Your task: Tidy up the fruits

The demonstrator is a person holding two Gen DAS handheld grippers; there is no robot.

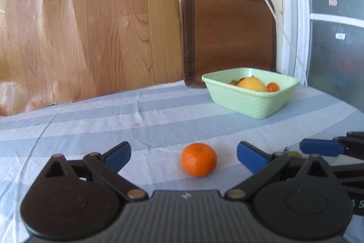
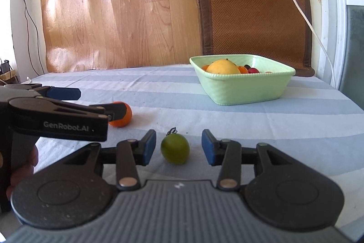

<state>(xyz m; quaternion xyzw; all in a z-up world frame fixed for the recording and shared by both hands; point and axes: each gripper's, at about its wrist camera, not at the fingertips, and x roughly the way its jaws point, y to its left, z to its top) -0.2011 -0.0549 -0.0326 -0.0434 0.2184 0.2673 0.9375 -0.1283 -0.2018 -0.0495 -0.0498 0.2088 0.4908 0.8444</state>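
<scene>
An orange mandarin (image 1: 198, 159) rests on the striped cloth between the wide-spread blue pads of my left gripper (image 1: 183, 157), with clear gaps on both sides. In the right wrist view a small green fruit (image 2: 175, 148) with a dark stem lies between the pads of my right gripper (image 2: 179, 147), which do not touch it. The same view shows the left gripper (image 2: 95, 104) at the left, partly hiding the mandarin (image 2: 124, 116). A pale green basket (image 1: 250, 97) (image 2: 242, 89) holding a large yellow fruit and smaller ones stands farther back.
The table wears a blue and white striped cloth (image 1: 113, 120). Behind the basket leans a brown woven mat (image 2: 254, 13); a wooden board (image 2: 118, 8) stands at the left. A white cable (image 2: 302, 13) hangs down at the right. A hand (image 2: 25, 165) grips the left tool.
</scene>
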